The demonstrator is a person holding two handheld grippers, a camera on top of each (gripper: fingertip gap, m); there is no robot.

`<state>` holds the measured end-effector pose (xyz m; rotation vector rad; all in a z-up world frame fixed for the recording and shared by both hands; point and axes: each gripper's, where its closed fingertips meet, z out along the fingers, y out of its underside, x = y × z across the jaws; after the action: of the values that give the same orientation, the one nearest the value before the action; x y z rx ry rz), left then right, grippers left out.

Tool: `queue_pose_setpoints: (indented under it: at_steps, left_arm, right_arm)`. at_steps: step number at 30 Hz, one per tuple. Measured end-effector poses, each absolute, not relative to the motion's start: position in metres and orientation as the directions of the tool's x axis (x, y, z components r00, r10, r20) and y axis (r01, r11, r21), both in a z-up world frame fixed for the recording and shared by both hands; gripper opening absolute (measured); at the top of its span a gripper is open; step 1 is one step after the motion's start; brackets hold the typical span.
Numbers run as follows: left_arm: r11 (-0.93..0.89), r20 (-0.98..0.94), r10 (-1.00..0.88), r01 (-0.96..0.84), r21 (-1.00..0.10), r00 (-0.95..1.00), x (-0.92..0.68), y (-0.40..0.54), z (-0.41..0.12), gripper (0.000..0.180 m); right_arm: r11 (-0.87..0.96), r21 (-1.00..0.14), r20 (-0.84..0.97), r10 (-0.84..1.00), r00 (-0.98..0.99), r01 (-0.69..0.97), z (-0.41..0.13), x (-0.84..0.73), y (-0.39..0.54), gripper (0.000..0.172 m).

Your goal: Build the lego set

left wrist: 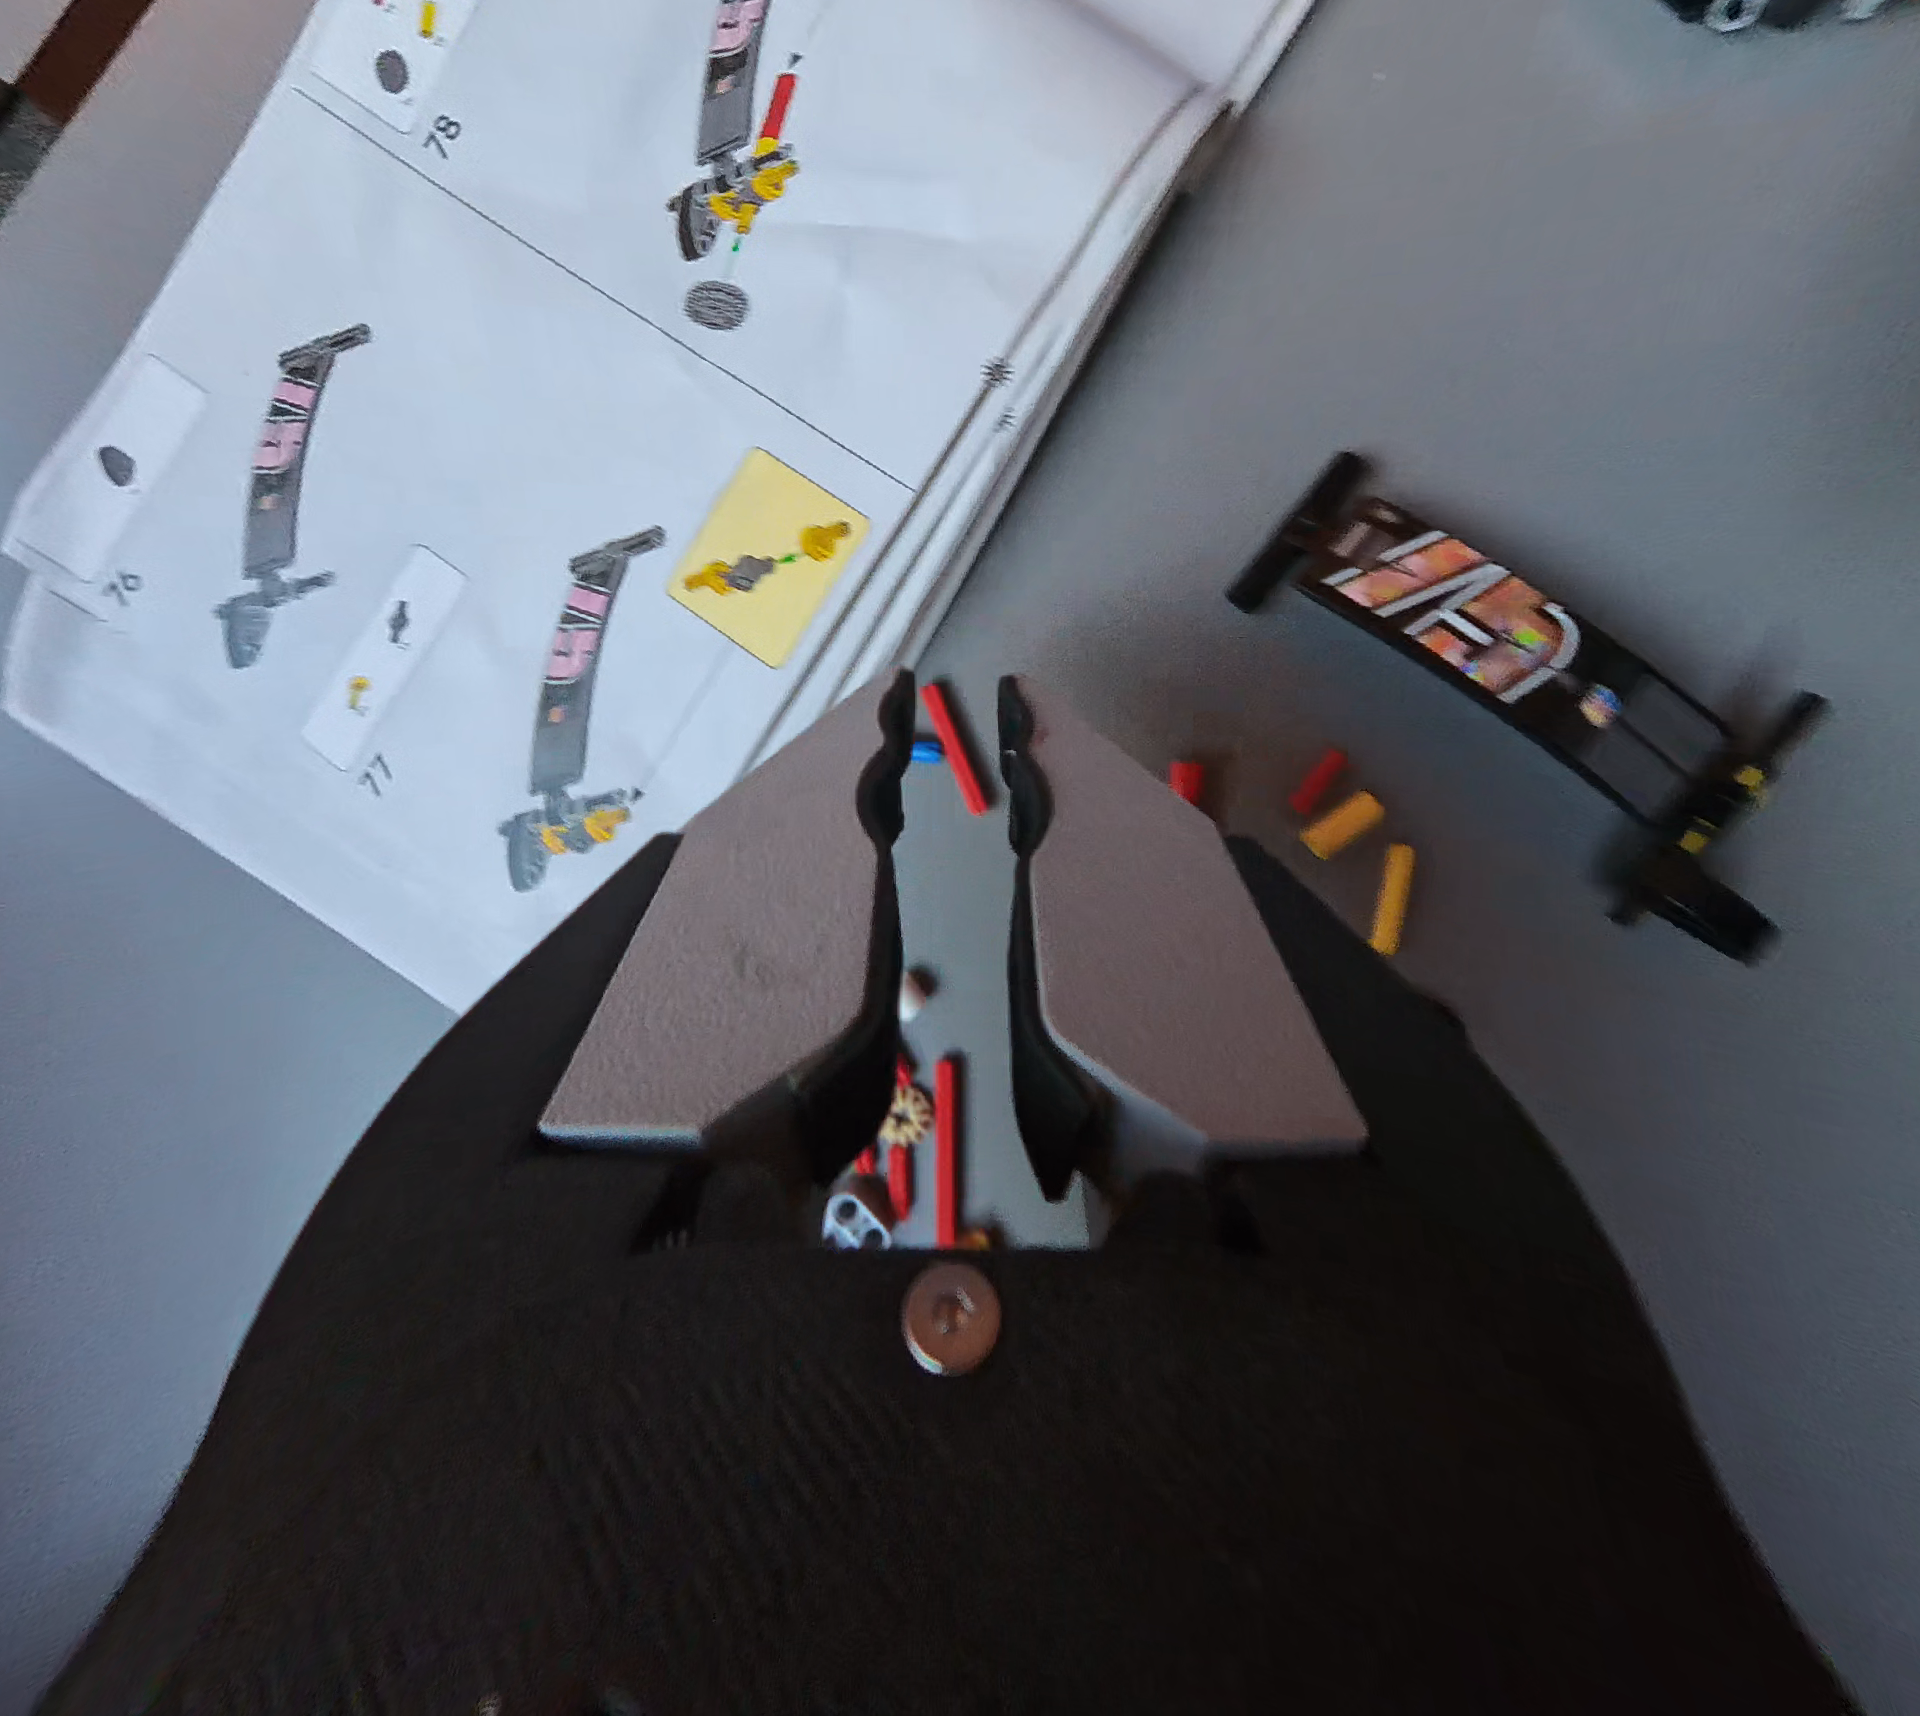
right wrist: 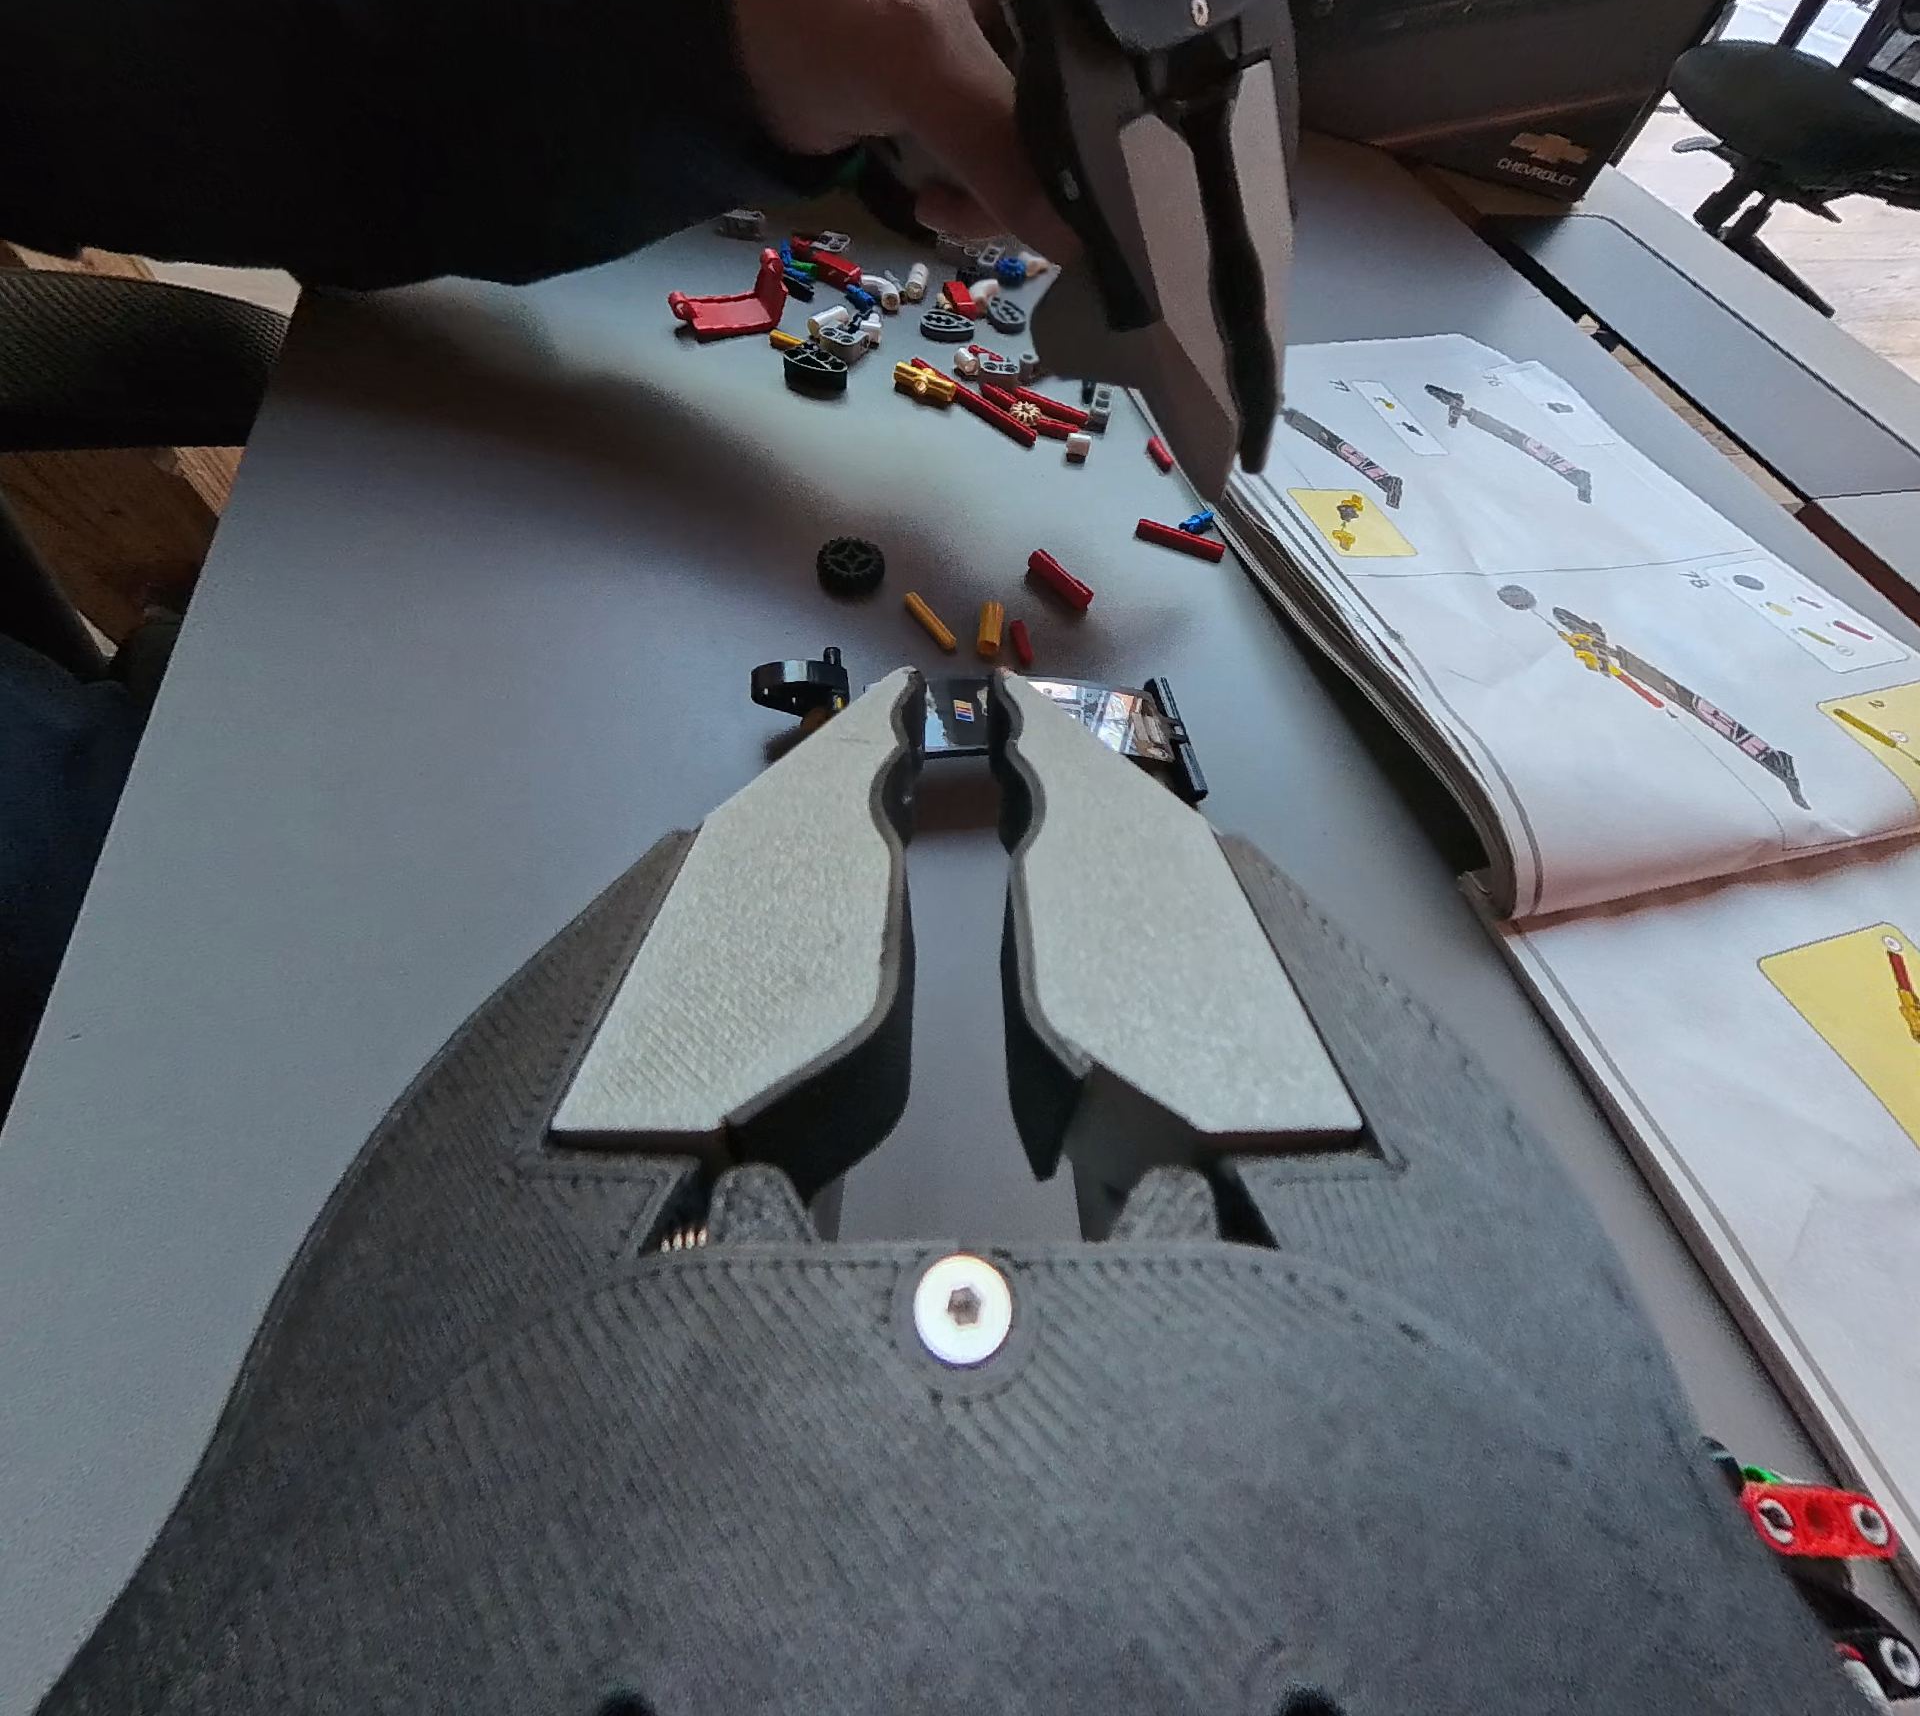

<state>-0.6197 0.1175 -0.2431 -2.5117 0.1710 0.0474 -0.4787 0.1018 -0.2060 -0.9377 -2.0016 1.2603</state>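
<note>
Matte grey laminate forms the table (right wrist: pixel 436 731); on it lie small glossy plastic building pieces: ridged red and yellow rods (right wrist: pixel 992 627), a toothed black gear (right wrist: pixel 850 566) and a loose heap of mixed parts (right wrist: pixel 914 326). An open paper instruction booklet (right wrist: pixel 1558 627) lies along one side.

The left gripper (left wrist: pixel 956 736) has grey felt-like pads on wavy black fingers. Its jaws stand slightly apart, above the table. A thin red axle (left wrist: pixel 956 747) lies on the surface below the gap beside a small blue pin (left wrist: pixel 925 750); the pads press on neither.

The right gripper (right wrist: pixel 958 710) stands narrowly parted at a long black panel assembly (right wrist: pixel 1101 716) with a shiny decorated face. The panel's edge sits between the fingertips; whether they clamp it cannot be determined.
</note>
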Motion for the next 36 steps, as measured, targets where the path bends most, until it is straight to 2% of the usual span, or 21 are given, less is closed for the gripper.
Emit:
queue_pose_setpoints:
  at_steps: [3,7,10,20,24,29,36]
  left_arm:
    - [-0.839,-0.067,-0.120,-0.138,-0.526,0.990,-0.623,0.123,-0.257,0.015]
    - [-0.879,-0.083,-0.146,-0.168,-0.447,0.986,-0.625,0.119,-0.275,0.010]
    - [-0.886,-0.066,-0.139,-0.154,-0.438,0.988,-0.628,0.110,-0.275,0.002]
    - [-0.921,-0.110,-0.036,-0.076,-0.383,0.993,-0.659,0.047,-0.273,0.005]
    - [-0.884,-0.080,-0.014,-0.050,-0.465,0.997,-0.651,0.050,-0.259,0.012]
    - [-0.760,-0.110,-0.024,-0.090,-0.643,0.994,-0.631,0.075,-0.233,0.015]
    - [-0.556,-0.114,-0.127,-0.166,-0.814,0.985,-0.594,0.094,-0.214,0.014]
  right_arm:
    - [0.298,-0.921,0.105,0.811,-0.575,0.252,-0.206,-0.479,0.103,0.009]
    - [0.293,-0.923,0.101,0.810,-0.577,0.250,-0.204,-0.479,0.103,0.009]
    - [0.299,-0.920,0.105,0.809,-0.578,0.252,-0.205,-0.479,0.103,0.009]
    - [0.307,-0.919,0.111,0.804,-0.585,0.248,-0.205,-0.478,0.100,0.009]
    - [0.305,-0.919,0.109,0.808,-0.579,0.252,-0.206,-0.479,0.102,0.009]
    - [0.290,-0.921,0.098,0.818,-0.567,0.259,-0.206,-0.480,0.106,0.009]
    - [0.274,-0.921,0.077,0.824,-0.562,0.275,-0.209,-0.483,0.109,0.010]
